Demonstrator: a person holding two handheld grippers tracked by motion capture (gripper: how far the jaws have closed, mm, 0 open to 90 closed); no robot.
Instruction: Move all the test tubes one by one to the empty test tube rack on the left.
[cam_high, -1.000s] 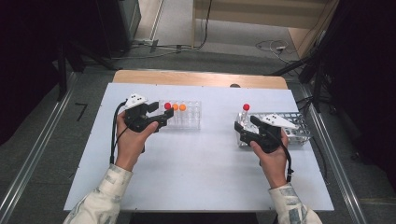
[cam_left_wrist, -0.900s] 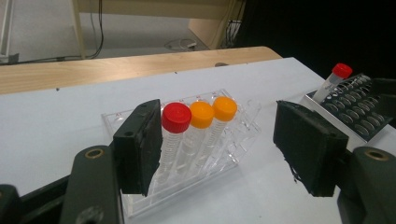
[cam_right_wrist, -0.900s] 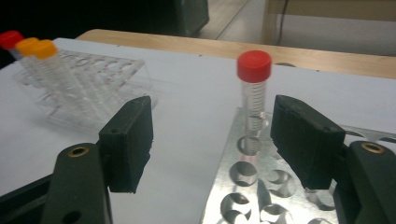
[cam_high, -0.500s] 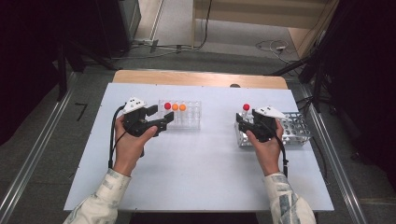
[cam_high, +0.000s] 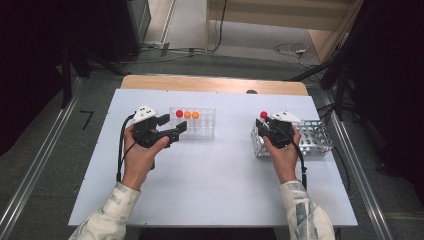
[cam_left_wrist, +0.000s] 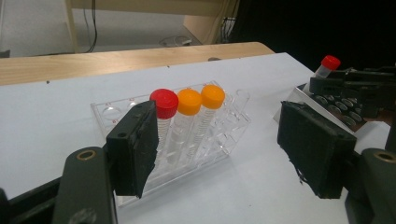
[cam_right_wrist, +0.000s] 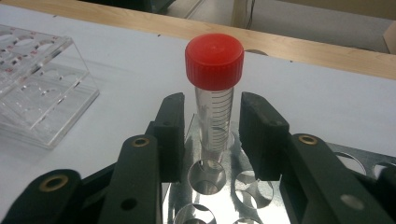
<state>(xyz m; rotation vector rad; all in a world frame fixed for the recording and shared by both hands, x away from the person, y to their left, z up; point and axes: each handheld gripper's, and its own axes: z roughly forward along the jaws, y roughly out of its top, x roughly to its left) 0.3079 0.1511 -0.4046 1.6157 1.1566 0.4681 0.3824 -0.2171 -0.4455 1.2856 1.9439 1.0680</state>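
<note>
Red-capped tube (cam_high: 263, 115) stands in the metal rack (cam_high: 320, 140) near the worktop's right edge in the high view, the right gripper (cam_high: 272, 131) around it. In the left gripper view, the left gripper (cam_left_wrist: 224, 154) gapes wide, empty, before the clear rack (cam_left_wrist: 196, 140). In the right gripper view, jaws have just been closing on the tube, narrow gaps left, likely to lift it.
</note>
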